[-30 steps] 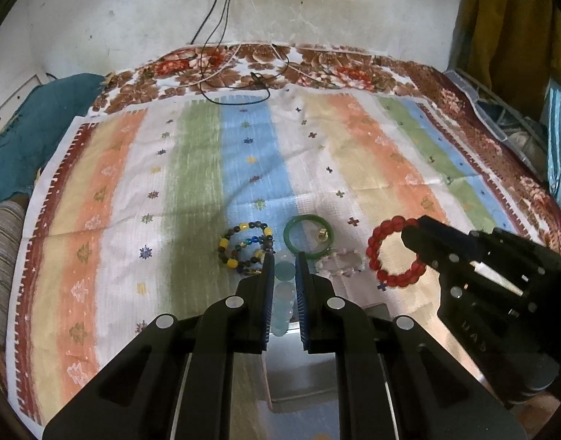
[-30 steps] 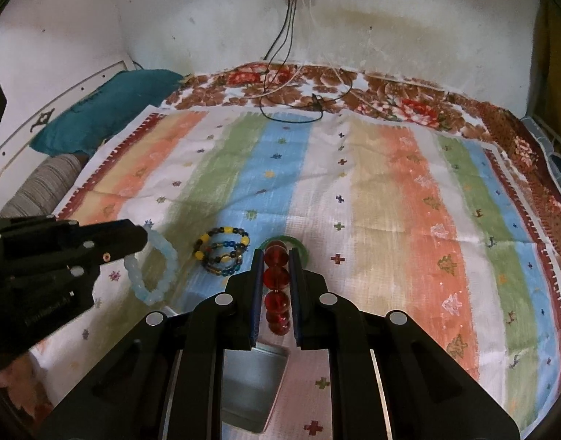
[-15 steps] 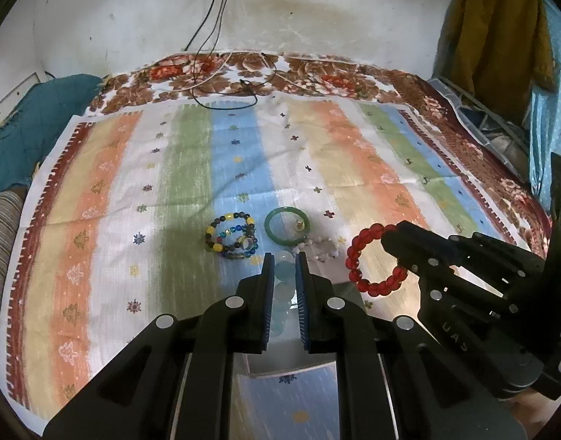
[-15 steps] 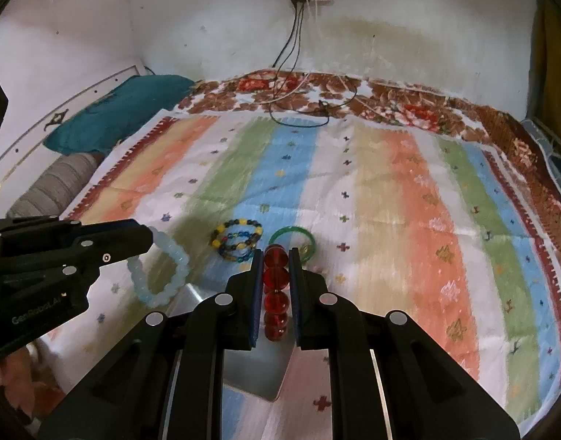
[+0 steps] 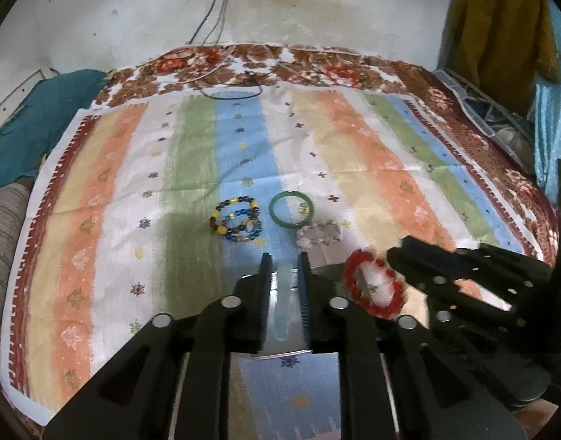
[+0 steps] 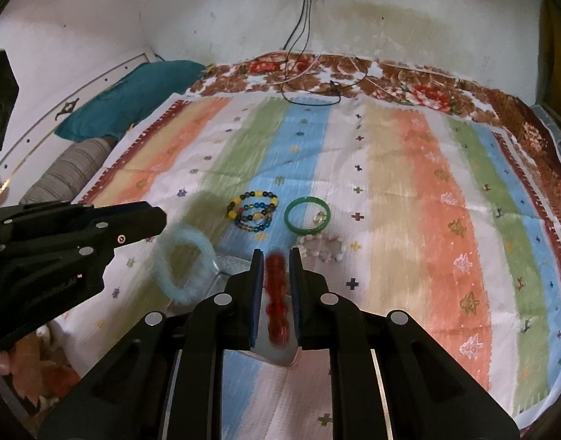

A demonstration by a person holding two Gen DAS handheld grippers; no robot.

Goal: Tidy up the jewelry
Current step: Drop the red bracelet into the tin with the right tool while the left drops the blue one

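Both bracelets have dropped lower toward the shiny metal tray (image 5: 280,348) since the previous frames, blurred with motion. We hold the pale blue bead bracelet (image 5: 283,300) in the left gripper (image 5: 284,282), whose narrow fingers clamp its translucent rounded beads edge-on. Our right gripper (image 6: 276,278) pinches the glossy red bead bracelet (image 6: 276,300) the same way. Beyond the tray, on the woven striped cloth (image 5: 115,201), lie a coiled multicoloured bead strand (image 5: 236,218), a smooth green bangle (image 5: 291,208) and, touching it, a knobbly whitish bracelet (image 5: 318,234). Left, right and far stretches of cloth lie flat to its red-toothed border.
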